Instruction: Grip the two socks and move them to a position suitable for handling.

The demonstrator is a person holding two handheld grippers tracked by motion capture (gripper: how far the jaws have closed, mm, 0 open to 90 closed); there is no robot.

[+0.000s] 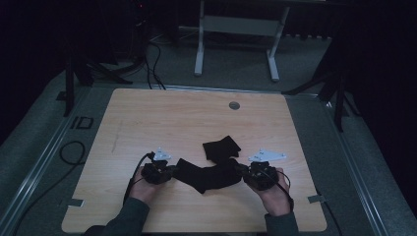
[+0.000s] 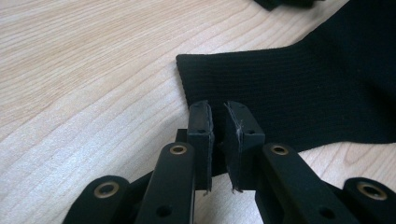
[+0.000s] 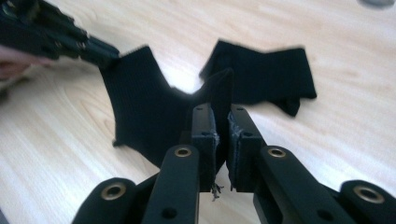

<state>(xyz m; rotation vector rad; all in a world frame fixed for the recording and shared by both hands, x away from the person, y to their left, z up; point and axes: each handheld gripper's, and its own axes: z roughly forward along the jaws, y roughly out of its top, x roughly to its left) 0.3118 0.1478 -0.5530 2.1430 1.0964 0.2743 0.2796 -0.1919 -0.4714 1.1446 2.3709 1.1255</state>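
A black sock [image 1: 209, 176] is stretched between my two grippers near the front of the wooden table [image 1: 162, 118]. My left gripper [image 1: 172, 170] is shut on the sock's left end. In the left gripper view its jaws [image 2: 218, 109] pinch the edge of the ribbed fabric [image 2: 299, 88]. My right gripper [image 1: 242, 169] is shut on the right end. In the right gripper view the cloth [image 3: 140, 107] rises between its pads [image 3: 220, 112], and the left gripper [image 3: 100, 51] holds the far corner. A second black sock [image 1: 221, 147] [image 3: 266, 74] lies flat just behind.
A grey round grommet [image 1: 234, 105] sits in the table's far middle. Beyond the table stands a white desk frame [image 1: 199, 44]. Dark stands and cables [image 1: 74, 152] lie on the grey floor to the left. Bare wood spreads left and behind the socks.
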